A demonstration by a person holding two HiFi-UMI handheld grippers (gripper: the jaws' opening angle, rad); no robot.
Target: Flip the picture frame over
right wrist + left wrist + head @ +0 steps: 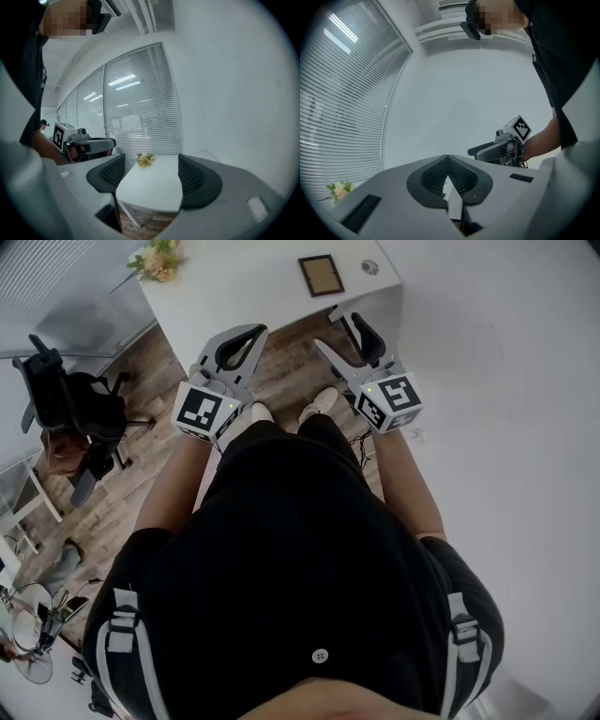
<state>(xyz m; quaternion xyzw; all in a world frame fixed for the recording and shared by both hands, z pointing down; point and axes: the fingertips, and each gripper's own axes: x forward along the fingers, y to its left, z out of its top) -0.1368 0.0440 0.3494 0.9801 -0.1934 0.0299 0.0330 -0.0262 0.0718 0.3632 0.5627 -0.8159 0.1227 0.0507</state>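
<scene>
A small picture frame (321, 275) with a dark rim and brownish face lies flat on the white table (239, 292), near its far right corner. Both grippers hang in the air in front of the table, well short of the frame. My left gripper (257, 330) is shut, its ribbed pads meeting at the tips (448, 159) with nothing between them. My right gripper (332, 326) is open and empty; in the right gripper view (151, 176) the table (154, 192) shows between its jaws. The frame is hidden in both gripper views.
A bunch of flowers (157, 259) (144, 159) lies at the table's far left corner, and a small round object (370, 267) sits right of the frame. A black office chair (70, 404) stands on the wooden floor at left. A white wall runs along the right.
</scene>
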